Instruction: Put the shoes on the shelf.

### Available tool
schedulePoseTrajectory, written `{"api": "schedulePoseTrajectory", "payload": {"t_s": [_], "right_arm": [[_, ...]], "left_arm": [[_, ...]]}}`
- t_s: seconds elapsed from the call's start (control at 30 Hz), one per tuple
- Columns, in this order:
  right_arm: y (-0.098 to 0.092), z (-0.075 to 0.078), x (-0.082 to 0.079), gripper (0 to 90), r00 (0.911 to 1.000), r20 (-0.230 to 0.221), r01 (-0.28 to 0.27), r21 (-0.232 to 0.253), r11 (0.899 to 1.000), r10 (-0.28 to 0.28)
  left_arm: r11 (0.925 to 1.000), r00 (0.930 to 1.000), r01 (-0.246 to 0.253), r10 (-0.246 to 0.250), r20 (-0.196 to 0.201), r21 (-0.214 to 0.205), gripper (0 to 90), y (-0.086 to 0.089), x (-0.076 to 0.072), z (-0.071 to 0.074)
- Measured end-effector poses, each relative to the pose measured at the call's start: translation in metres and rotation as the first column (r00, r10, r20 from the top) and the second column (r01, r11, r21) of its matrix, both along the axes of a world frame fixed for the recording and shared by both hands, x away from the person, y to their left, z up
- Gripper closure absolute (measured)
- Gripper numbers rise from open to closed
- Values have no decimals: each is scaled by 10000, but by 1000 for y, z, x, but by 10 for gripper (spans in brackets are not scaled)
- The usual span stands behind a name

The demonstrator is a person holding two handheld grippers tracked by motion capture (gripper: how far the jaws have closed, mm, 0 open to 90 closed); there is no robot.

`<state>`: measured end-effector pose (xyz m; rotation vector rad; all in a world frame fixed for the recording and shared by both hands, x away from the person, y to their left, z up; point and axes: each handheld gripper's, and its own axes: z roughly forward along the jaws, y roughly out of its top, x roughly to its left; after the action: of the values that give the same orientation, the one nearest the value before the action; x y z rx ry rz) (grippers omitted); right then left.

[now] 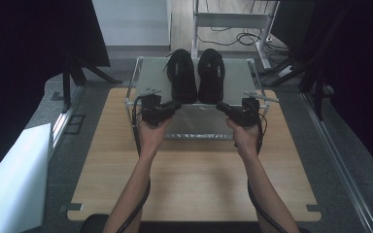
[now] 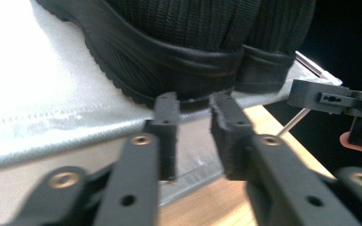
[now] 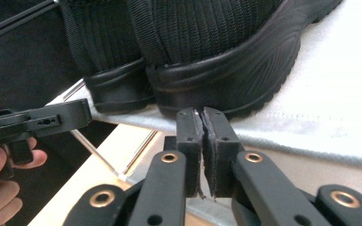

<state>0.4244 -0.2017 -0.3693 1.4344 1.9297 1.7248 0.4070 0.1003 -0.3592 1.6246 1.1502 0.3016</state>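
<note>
High view: a pair of black shoes sits side by side on the top shelf of a small rack (image 1: 145, 73) standing on the wooden table (image 1: 194, 174), heels toward the person. The left shoe (image 1: 181, 75) and right shoe (image 1: 211, 75) touch or nearly touch along their inner sides. The left gripper (image 1: 174, 105) hovers just short of the left heel, the right gripper (image 1: 221, 107) just short of the right heel — neither holds anything.

In the left gripper view the jaws stand parted with a clear gap, aimed at the heel rim. In the right gripper view the jaws are pressed together, empty, their tips right below the sole edge.

Judging from this, the risk lies mainly on the right: clenched jaws would shove the heel rather than take it, sliding the shoe forward on the smooth shelf cloth (image 3: 339, 113) — perhaps off the far edge. On the left, a pinch on the sole alone may slip, since the rubber rim is rounded. Either nudge could also knock one shoe into its neighbour.
</note>
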Motion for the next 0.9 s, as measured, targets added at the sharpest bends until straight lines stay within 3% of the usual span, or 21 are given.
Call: {"api": "schedulePoseTrajectory", "payload": {"t_s": [0.2, 0.23, 0.3, 0.53, 0.9], "right_arm": [[-4, -1, -11, 728, 9992, 94, -394, -141, 9991, 396], [-5, -2, -15, 682, 9984, 116, -558, -182, 9983, 560], [-6, -4, -18, 637, 9970, 132, -761, -416, 9962, 767], [-8, -10, -27, 491, 9929, 412, -1068, -1003, 9892, 1114], [-14, -15, -44, 296, 9850, 592, -1518, -1496, 9770, 1621]], "left_arm": [[9990, 9997, 194, -199, 107, 407, 489, 1, -10, -6], [9970, 9994, 329, -335, 76, 706, 463, 0, -14, -9], [9950, 9989, 467, -474, 61, 878, 410, -1, -17, -11], [9922, 9977, 677, -675, -56, 1051, 253, -3, -25, -18], [9804, 9959, 878, -903, 61, 1766, 140, -4, -50, -24]]}}
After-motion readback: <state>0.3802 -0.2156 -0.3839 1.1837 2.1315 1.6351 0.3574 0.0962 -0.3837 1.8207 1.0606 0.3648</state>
